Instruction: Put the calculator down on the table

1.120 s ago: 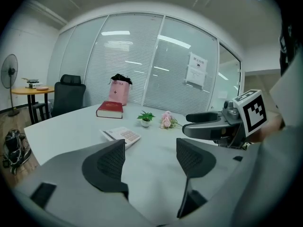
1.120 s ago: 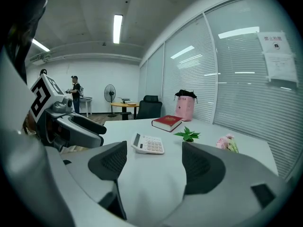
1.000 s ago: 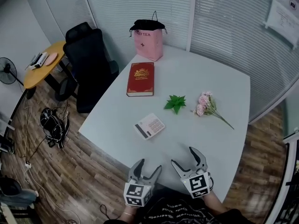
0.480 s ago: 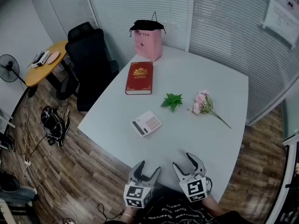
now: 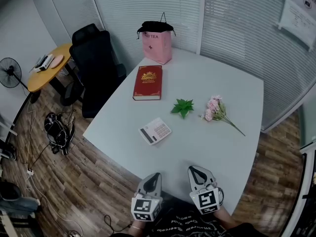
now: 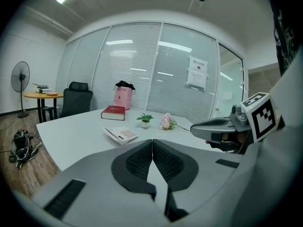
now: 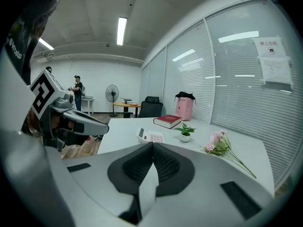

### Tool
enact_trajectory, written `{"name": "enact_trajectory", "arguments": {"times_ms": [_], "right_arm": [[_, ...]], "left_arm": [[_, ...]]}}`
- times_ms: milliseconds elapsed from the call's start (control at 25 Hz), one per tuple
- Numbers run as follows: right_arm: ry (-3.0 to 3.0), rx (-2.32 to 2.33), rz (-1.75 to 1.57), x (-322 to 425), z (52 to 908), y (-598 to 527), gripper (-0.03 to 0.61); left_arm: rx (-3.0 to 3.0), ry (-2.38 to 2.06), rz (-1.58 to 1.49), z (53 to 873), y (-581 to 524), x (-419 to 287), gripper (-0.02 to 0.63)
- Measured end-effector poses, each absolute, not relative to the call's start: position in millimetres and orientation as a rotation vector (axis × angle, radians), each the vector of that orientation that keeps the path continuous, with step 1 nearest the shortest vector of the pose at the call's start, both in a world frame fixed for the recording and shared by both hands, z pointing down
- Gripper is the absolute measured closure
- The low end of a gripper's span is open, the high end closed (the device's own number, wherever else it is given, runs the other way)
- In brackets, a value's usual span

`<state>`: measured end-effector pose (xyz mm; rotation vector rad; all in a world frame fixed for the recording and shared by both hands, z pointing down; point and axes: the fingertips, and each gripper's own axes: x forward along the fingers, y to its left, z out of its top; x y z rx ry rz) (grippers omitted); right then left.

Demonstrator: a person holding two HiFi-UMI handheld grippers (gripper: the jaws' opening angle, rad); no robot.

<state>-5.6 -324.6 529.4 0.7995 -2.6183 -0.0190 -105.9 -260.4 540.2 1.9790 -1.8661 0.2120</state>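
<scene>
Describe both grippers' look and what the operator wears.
The left gripper and right gripper match: pale grey curved fingers with black ridged pads, each carrying a cube with black-and-white square markers. The person wears a dark top with pale lettering.

Broad bare stretch of white table (image 5: 197,147) along the near edge, open right up to the white calculator with a dark display (image 5: 155,131) near the left edge. Beyond, across the middle: small green leafy plant (image 5: 182,107) and pink flower sprig with a long stem (image 5: 216,109), narrow gap between them. Farther back, red hardback book (image 5: 148,82) flat at the left, pink paper bag with black top (image 5: 157,43) upright at the far corner. Wide bare surface at far right. Black office chair (image 5: 96,70) close against the table's left side.
</scene>
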Motion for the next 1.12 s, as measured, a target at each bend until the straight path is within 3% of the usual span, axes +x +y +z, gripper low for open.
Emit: {"name": "enact_trajectory", "arguments": {"times_ms": [1120], "right_arm": [[-2.549,0.752,-0.018,-19.4,536.6,-319.1,0.572]], "left_arm": [[2.096,-1.753,0.270,539.2,-273.7,-98.6,0.594]]}}
